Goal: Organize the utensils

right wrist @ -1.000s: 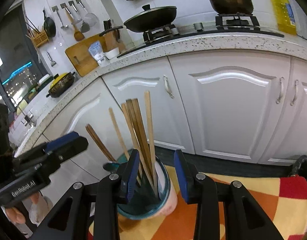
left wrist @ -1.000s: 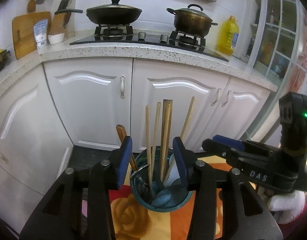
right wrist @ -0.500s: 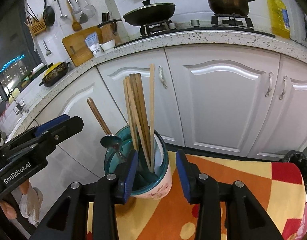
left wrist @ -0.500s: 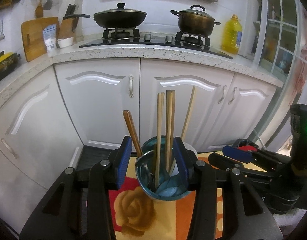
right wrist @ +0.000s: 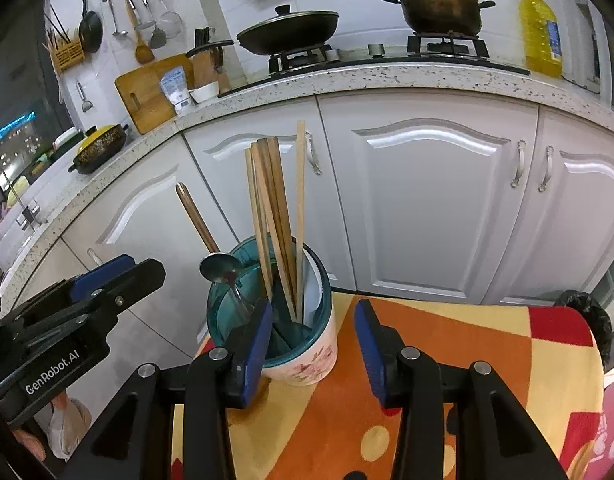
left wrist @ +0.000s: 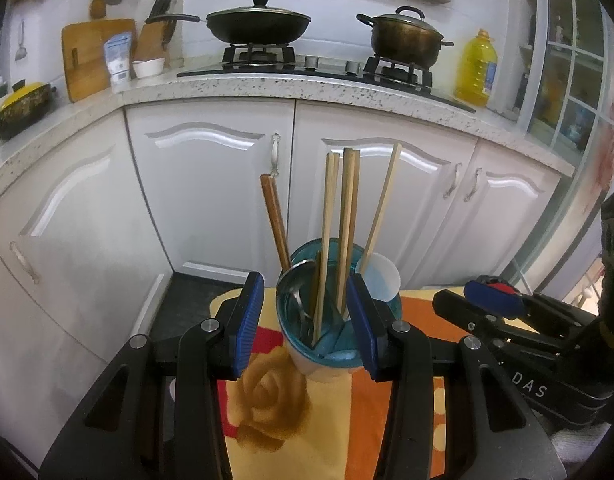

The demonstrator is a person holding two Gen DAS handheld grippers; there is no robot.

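A white floral utensil cup with a teal inner liner (left wrist: 307, 364) (right wrist: 307, 360) stands on the cloth-covered table. It holds several wooden chopsticks (left wrist: 349, 216) (right wrist: 271, 208), a brown-handled utensil (left wrist: 273, 220) (right wrist: 195, 216), a metal spoon (right wrist: 221, 268) and a white spoon (left wrist: 381, 278). My left gripper (left wrist: 311, 328) is open and empty, its fingers either side of the cup and nearer the camera. My right gripper (right wrist: 313, 340) is open and empty, just right of the cup; it also shows in the left wrist view (left wrist: 491, 300). The left gripper shows in the right wrist view (right wrist: 107, 280).
The table carries an orange, yellow and red patterned cloth (right wrist: 447, 360) (left wrist: 411, 420). White kitchen cabinets (right wrist: 427, 200) stand behind, with a speckled counter, a wok (left wrist: 259, 24), a pot (left wrist: 403, 36) and a yellow oil bottle (left wrist: 477, 68).
Both grippers have drawn back from the cup, which now looks smaller and farther. The right gripper has shifted to the cup's right. Both jaws stay open.
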